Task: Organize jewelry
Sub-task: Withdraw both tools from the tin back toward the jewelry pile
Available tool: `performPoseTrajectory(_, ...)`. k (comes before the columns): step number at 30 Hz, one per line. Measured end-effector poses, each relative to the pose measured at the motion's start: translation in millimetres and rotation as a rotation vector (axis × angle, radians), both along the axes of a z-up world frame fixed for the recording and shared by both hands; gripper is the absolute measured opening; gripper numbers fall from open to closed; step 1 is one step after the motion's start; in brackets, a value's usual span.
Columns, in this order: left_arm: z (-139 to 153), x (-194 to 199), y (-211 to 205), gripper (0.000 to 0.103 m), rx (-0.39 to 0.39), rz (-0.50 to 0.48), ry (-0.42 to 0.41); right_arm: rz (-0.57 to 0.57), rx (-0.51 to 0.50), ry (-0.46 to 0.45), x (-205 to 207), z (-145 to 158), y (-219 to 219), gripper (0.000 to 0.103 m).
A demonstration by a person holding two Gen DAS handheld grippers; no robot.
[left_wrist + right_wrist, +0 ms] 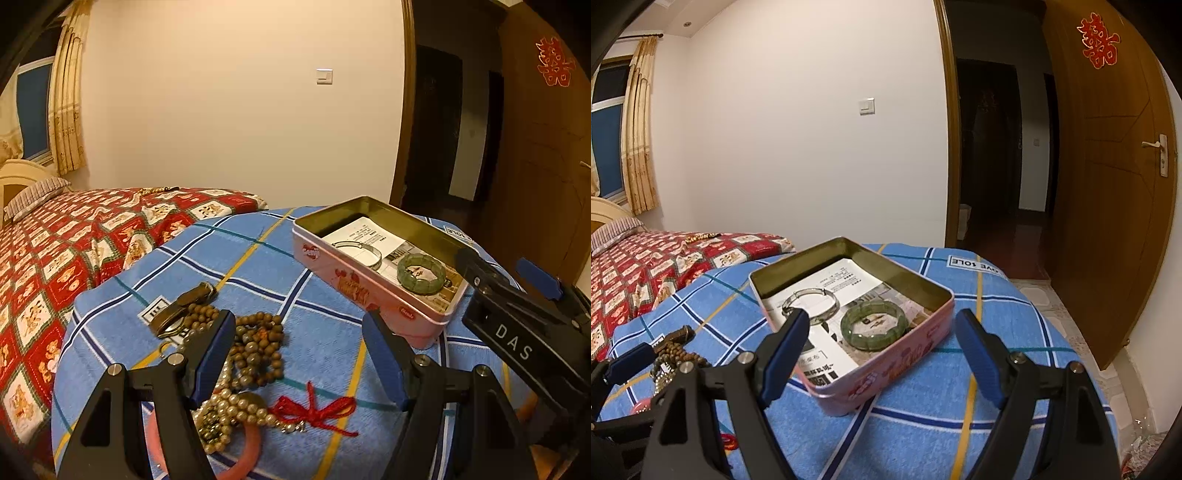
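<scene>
A pink tin [354,288] [886,373] lies open on a blue plaid cloth. Inside it, on printed paper, rest a green bangle [421,273] [873,323] and a silver bangle [356,251] [812,301]. To the tin's left sits a heap of jewelry: brown wooden beads [255,350] [677,356], a pearl strand [229,410], a watch [177,314], a red cord bow [314,408] and a pink bangle [243,454]. My left gripper [299,332] hovers open above the heap, nothing between its fingers. My right gripper [879,332] stands open over the tin's near corner, empty.
The blue plaid cloth [258,266] [960,424] covers a raised rounded surface, with its edges falling away at the right and front. A bed with a red patterned cover [74,251] lies to the left. An open wooden door [1108,184] and dark doorway stand behind on the right.
</scene>
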State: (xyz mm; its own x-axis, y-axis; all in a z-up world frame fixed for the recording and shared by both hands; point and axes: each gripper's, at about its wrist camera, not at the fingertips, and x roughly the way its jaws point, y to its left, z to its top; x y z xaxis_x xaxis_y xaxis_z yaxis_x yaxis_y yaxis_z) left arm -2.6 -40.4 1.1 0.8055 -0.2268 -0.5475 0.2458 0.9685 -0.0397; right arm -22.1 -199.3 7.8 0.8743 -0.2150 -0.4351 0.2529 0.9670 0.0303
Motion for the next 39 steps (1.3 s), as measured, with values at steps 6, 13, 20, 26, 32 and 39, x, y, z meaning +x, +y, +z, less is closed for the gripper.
performPoseTrajectory(6, 4, -6, 12, 0.071, -0.022, 0.014, -0.004, -0.021, -0.006, 0.036, -5, -2, 7, 0.084)
performPoseTrajectory(13, 8, -11, 23, 0.071, -0.039, 0.027, -0.005, -0.012, -0.011, 0.069, -7, -4, 15, 0.084)
performPoseTrajectory(20, 8, -8, 41, 0.071, -0.032, 0.068, -0.009, -0.001, -0.009, 0.089, -5, -6, 23, 0.084)
performPoseTrajectory(26, 8, -2, 68, 0.071, -0.025, 0.124, -0.011, 0.014, -0.011, 0.107, -3, -6, 30, 0.084)
performPoseTrajectory(32, 8, 4, 115, 0.071, 0.032, 0.239, -0.029, 0.135, 0.033, 0.145, 0, -7, 41, 0.059)
performPoseTrajectory(39, 3, 10, 158, 0.071, 0.006, 0.333, -0.010, 0.398, 0.140, 0.206, 12, -11, 80, 0.056)
